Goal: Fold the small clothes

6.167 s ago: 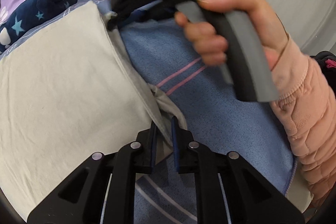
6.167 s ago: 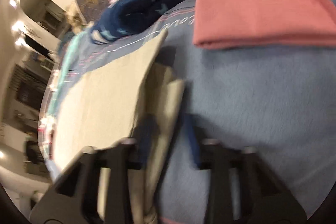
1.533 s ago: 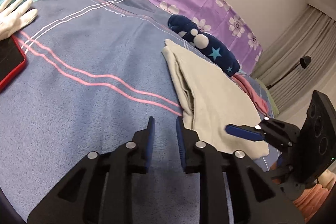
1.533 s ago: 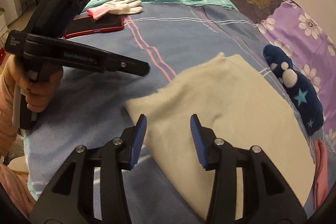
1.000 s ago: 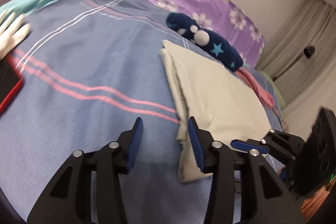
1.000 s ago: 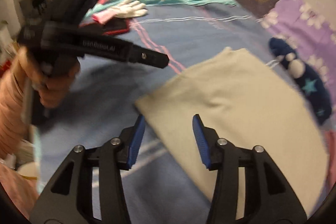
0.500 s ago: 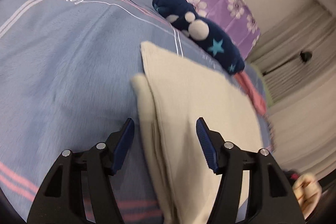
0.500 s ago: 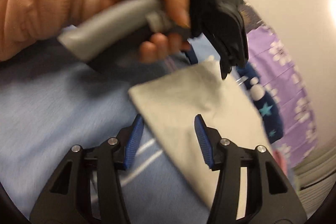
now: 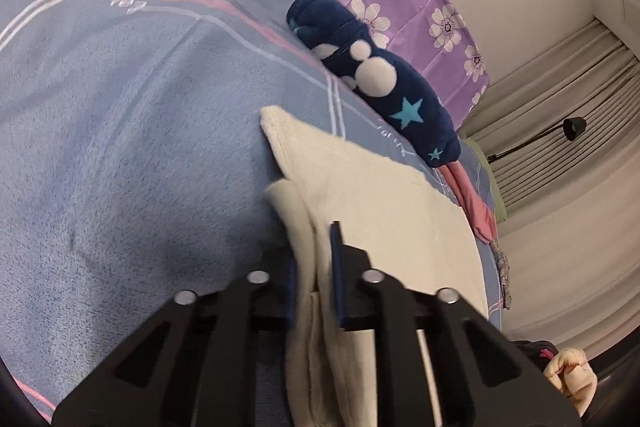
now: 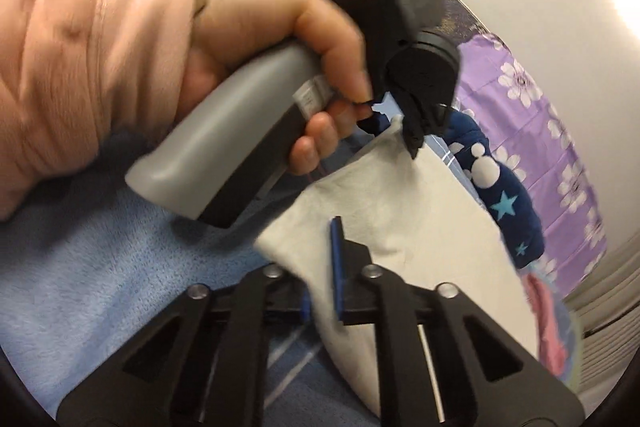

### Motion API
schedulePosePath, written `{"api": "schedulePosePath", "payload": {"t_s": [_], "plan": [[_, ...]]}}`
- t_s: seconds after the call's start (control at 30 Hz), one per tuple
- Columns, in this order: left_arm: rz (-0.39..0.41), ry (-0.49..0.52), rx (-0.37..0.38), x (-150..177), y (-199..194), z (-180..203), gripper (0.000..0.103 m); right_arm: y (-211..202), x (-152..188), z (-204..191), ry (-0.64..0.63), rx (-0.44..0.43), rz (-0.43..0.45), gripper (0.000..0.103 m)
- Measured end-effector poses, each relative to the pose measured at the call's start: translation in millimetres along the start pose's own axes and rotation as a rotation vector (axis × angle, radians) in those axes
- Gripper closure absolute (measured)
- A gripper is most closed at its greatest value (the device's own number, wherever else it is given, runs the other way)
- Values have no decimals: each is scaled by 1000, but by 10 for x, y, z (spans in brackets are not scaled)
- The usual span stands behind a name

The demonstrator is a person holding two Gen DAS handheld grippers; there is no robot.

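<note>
Both grippers pinched one edge of the cream cloth, ready for the next fold.

The left gripper (image 9: 314, 281) was nearly closed on the doubled edge of the cloth (image 9: 384, 211), which lay on the blue blanket (image 9: 120, 131) at 6 o'clock from the navy bundle (image 9: 372, 75). The right gripper (image 10: 322, 281) was nipped down on the near corner of the same edge. Done well, both would lift together, keep the edge taut and level, and lay it squarely toward 3 o'clock.
</note>
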State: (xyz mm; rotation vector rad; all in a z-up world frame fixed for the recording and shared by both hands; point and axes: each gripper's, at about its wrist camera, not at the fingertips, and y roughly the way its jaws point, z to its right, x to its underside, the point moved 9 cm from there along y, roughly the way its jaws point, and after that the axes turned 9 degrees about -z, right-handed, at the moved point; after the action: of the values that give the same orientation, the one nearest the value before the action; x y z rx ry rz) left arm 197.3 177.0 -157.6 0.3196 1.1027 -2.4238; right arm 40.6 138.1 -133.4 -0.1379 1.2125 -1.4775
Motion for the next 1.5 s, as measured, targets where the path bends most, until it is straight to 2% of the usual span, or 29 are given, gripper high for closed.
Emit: {"api": "schedulePosePath", "payload": {"t_s": [0.1,0.23,0.37,0.5,0.63,0.87,1.0,1.27,1.5], "plan": [[16,33,-1,-52,-70,175,94,-192,-12,168,83,-45,44,98],[23,91,-31,-126,-105,480,94,-468,40,481,184,-34,98,98],[21,147,-53,-180,-60,865,94,-643,185,821,316,-79,109,98],[6,216,-120,-147,90,1255,95,-735,431,1155,435,-109,113,99],[-10,270,-183,-91,318,1658,95,-759,781,1482,562,-142,109,99],[-61,322,-239,37,816,2193,95,-776,1432,1990,785,-246,120,99],[-98,342,-266,116,1164,2483,95,-782,1796,2226,885,-273,125,99],[-172,438,-317,389,1854,2996,95,-702,2540,2579,1058,-308,98,99],[-237,476,-379,575,2366,3211,96,-653,3047,2732,1185,-332,92,99]]}}
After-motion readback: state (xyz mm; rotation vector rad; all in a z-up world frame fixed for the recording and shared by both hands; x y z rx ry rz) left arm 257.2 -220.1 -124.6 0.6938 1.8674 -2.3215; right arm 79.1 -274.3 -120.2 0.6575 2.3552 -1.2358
